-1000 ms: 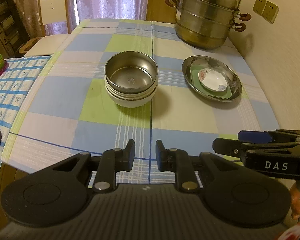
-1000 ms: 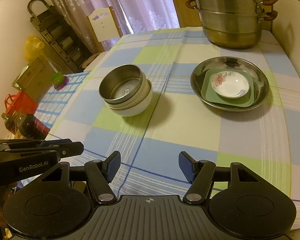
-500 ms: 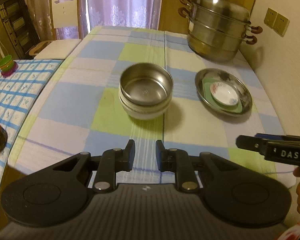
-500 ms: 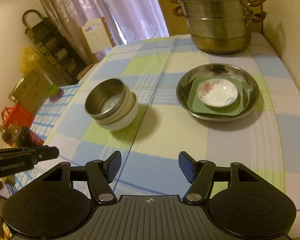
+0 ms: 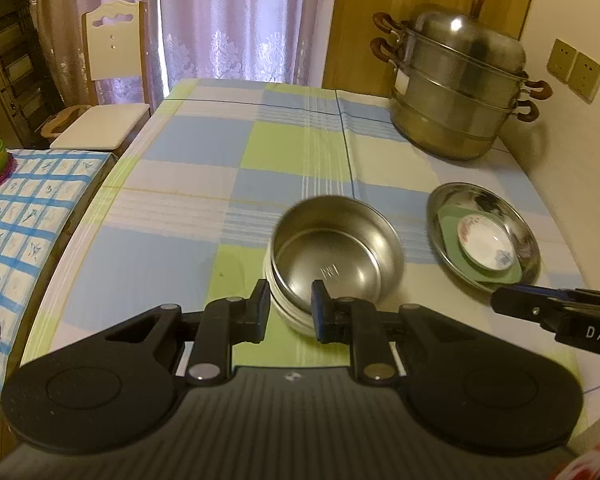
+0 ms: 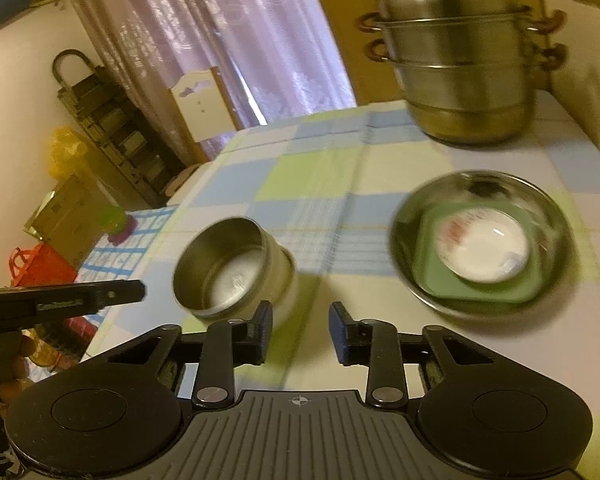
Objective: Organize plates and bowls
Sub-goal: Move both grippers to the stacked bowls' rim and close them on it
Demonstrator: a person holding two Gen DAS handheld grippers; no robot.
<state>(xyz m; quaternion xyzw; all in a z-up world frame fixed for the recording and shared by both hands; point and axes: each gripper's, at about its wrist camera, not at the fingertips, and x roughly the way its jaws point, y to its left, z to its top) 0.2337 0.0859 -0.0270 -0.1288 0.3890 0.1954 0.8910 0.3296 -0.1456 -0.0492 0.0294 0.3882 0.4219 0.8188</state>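
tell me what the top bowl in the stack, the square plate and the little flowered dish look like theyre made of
Top bowl: looks like stainless steel, brushed grey with soft reflections.
Square green plate: matte and opaque, possibly plastic or melamine; hard to say.
Flowered dish: glossy white with a printed floral pattern, probably glazed ceramic, though melamine could look alike.

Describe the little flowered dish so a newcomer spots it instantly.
Start at the big steel steamer pot at the table's far right corner. Nearer than it lies a wide shallow steel plate holding a green square plate. The small white dish sits on top, the only piece with a floral print.
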